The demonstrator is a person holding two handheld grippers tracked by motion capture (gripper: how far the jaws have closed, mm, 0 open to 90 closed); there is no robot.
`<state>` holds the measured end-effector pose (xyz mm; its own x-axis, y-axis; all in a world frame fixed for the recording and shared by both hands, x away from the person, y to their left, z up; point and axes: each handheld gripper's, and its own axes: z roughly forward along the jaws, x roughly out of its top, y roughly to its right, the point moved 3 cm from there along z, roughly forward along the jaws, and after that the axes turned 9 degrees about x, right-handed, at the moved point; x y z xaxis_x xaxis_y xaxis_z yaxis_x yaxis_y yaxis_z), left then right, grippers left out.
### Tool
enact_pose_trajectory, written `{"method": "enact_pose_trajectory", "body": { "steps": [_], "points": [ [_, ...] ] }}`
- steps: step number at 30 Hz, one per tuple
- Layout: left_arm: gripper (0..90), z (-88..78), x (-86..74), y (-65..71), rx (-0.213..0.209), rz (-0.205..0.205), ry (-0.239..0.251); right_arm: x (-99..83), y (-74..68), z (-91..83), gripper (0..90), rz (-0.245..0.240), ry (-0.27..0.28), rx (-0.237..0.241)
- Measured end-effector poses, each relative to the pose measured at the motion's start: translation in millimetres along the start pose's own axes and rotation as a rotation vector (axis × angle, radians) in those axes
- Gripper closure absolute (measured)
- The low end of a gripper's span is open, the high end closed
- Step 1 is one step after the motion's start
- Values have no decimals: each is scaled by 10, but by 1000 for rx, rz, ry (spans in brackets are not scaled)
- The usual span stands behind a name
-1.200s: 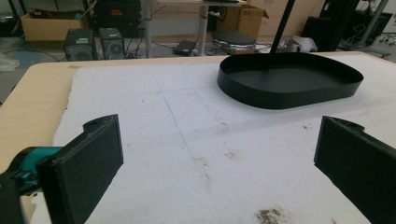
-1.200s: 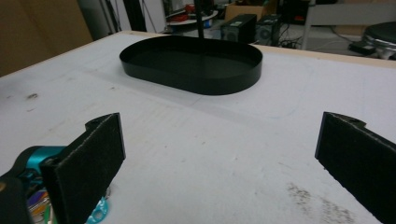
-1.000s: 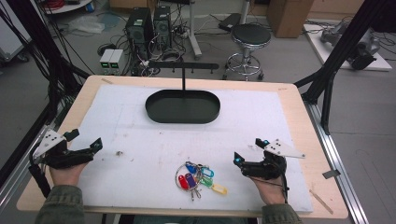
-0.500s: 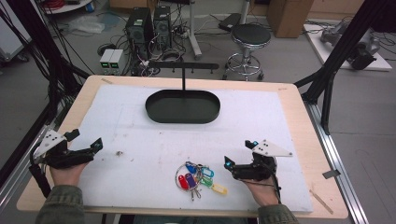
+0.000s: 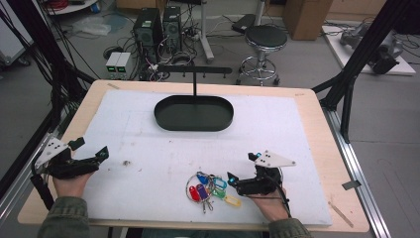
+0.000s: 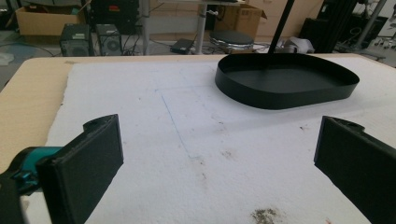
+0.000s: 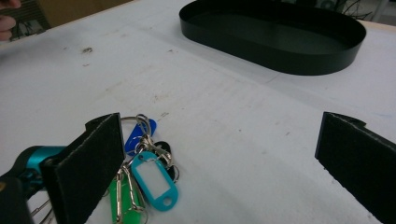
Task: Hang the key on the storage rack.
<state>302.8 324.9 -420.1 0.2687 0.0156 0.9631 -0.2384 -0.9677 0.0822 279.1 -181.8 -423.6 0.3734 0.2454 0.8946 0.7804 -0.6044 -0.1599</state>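
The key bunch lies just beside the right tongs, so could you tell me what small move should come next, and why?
Probably slide the right tongs slightly leftward over the key bunch; the jaws stand wide open, but in the right gripper view the bunch lies by one jaw, off-centre.

One bunch of keys [image 5: 207,188] was counted on the worktop [image 5: 317,148], with five coloured tags seen on it: blue, red, purple, green and yellow; a teal tag [image 7: 154,179] was also seen in the right gripper view. One black tray [image 5: 193,113] was counted. Two grippers were seen, the left gripper [image 5: 91,157] and the right gripper [image 5: 242,168]. One stool [image 5: 266,37] was counted behind.
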Motion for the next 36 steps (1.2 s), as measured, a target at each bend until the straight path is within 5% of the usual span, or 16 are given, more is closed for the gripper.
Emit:
{"method": "enact_pose_trajectory", "body": {
  "steps": [36],
  "points": [
    [17,17,-15,6,-17,-1,-21,-155,-217,370,4,-58,-228,123]
  ]
}}
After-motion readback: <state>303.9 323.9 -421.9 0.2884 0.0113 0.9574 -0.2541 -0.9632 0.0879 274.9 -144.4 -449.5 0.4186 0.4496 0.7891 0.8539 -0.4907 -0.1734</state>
